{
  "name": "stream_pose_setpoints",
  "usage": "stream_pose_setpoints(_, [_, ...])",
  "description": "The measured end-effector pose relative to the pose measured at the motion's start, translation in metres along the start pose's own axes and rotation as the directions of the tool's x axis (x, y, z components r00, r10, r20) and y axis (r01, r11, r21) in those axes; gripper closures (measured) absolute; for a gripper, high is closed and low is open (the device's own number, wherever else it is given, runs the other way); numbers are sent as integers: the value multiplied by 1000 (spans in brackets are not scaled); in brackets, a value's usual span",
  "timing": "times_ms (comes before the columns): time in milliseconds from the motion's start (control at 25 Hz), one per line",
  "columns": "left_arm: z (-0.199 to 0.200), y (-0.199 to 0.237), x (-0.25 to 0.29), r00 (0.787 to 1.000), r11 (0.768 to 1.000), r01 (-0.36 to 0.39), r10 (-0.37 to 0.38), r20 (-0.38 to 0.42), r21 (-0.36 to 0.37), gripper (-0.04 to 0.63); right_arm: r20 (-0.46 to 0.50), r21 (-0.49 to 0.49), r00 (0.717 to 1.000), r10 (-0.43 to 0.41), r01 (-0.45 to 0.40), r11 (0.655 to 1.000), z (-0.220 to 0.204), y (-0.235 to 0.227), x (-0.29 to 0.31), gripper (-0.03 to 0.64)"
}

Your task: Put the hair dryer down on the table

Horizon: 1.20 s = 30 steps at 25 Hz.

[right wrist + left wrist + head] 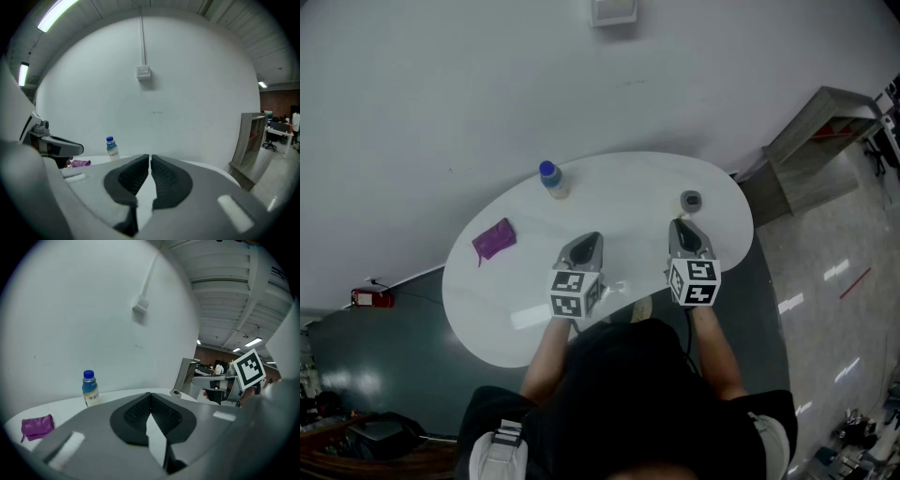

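Observation:
No hair dryer shows in any view. Over the near half of the white oval table (628, 183) my left gripper (589, 240) is shut, its dark pads meeting at the tips (150, 394) with nothing between them. To its right my right gripper (679, 227) is shut too, with only a thin slit between its empty pads (150, 157). A small grey round object (691, 200) lies on the table just beyond the right gripper's tips. Each gripper shows at the edge of the other's view.
A blue-capped bottle (551, 178) stands at the table's far edge, and a purple pouch (495, 239) lies at the left. A white wall rises behind the table. A grey shelf unit (816, 150) stands on the floor at the right.

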State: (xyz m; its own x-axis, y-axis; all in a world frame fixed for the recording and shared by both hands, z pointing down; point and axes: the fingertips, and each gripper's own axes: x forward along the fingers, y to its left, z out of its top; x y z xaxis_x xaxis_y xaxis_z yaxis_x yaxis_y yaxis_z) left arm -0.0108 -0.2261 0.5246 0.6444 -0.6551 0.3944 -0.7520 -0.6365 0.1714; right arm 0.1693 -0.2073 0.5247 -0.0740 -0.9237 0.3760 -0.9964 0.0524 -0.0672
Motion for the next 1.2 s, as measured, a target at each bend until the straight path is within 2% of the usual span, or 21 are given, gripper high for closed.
stream_pose_setpoints(240, [27,-10,-9,997,997,42,-45,59,59,591,63,16,998,-9,8,1000,11,7,-24,607])
stream_pose_setpoints(560, [31,-9,-29,994,994,69,-76,81,87,591,148,-25,989,-5,9,1000,24,32,-51,607])
stream_pose_setpoints(1200, [25,-11,-79,985,987,109,-123,121,120,591,191,-14,981,-42,45,999,13,76,-90,609])
